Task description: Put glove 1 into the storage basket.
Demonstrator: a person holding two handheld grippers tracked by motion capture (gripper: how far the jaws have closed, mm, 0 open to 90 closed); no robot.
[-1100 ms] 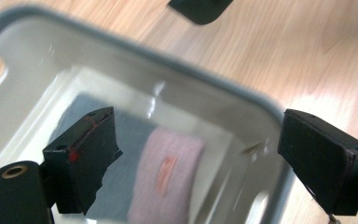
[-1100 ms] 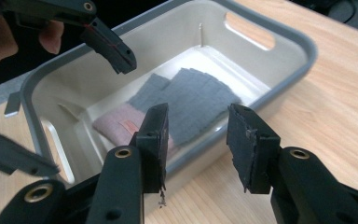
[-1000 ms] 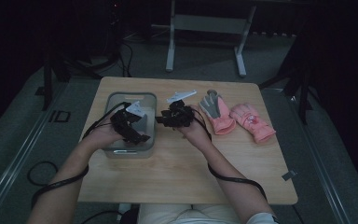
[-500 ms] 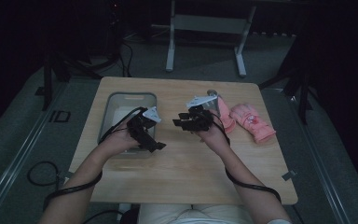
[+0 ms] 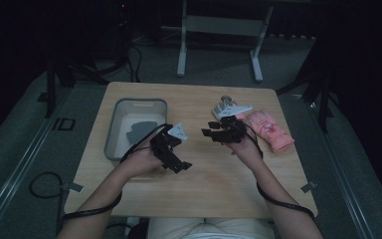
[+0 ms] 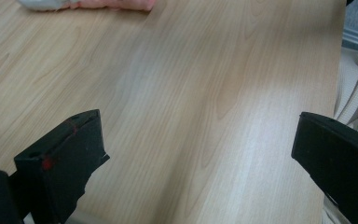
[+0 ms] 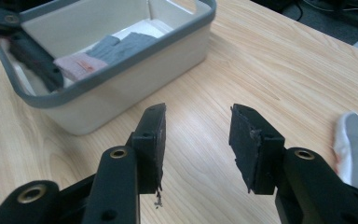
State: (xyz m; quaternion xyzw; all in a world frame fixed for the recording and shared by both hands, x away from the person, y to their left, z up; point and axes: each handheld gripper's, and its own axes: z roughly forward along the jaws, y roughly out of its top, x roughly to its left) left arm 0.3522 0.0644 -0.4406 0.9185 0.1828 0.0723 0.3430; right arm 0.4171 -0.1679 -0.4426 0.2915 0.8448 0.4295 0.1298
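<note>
A pink glove (image 5: 271, 130) is laid right of the bin (image 5: 115, 130), its long axis seemingly slanting across the bench (image 5: 214, 191). Both the left gripper (image 5: 175, 162) and the right gripper (image 5: 210, 133) are held with jaws spread, empty; the right's have just been opening.

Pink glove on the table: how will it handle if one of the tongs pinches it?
The pink glove lies flat and looks like soft knit, so it will probably droop from the pinch point. It looks thin, so likely light. Lying flat on smooth wood, it may slide or bunch rather than roll if pushed.
</note>
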